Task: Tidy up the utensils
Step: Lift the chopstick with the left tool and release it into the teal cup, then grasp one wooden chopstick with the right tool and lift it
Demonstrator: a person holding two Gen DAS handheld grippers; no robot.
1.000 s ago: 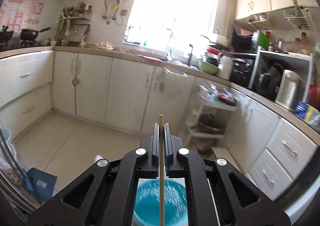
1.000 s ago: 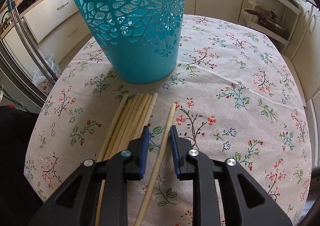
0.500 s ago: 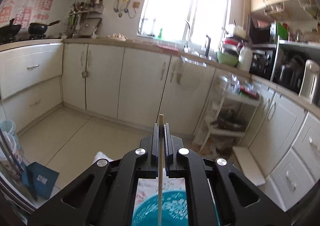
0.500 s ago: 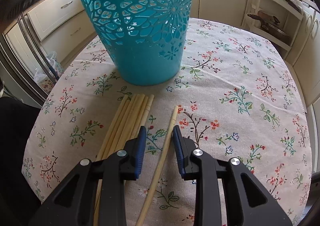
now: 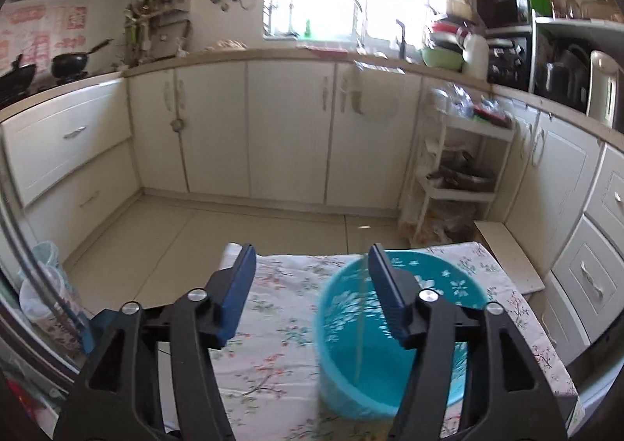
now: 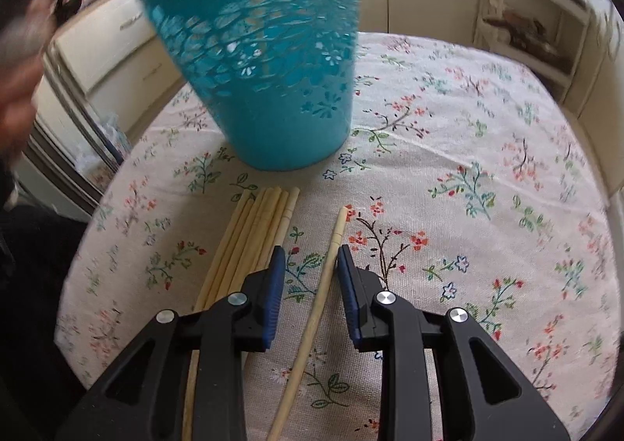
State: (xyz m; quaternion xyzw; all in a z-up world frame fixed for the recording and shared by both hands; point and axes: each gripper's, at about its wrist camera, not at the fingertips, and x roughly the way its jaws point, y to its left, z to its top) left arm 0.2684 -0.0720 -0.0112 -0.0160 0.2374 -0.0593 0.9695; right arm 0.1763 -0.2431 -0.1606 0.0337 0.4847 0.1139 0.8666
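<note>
Both handheld tools share one build: the left gripper (image 5: pixel 310 277) and the right gripper (image 6: pixel 308 269) each have matte black plastic arms pierced by triangular cut-outs. Round silver screw heads sit at the arm joints, two on each side, and each finger ends in a dark blue ribbed pad (image 5: pixel 238 292) with fine grooves across its inner face

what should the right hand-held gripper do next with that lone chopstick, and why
Probably close: the right hand-held gripper already straddles the lone chopstick on the tablecloth, pads not touching it. The teal basket stands just beyond.
</note>
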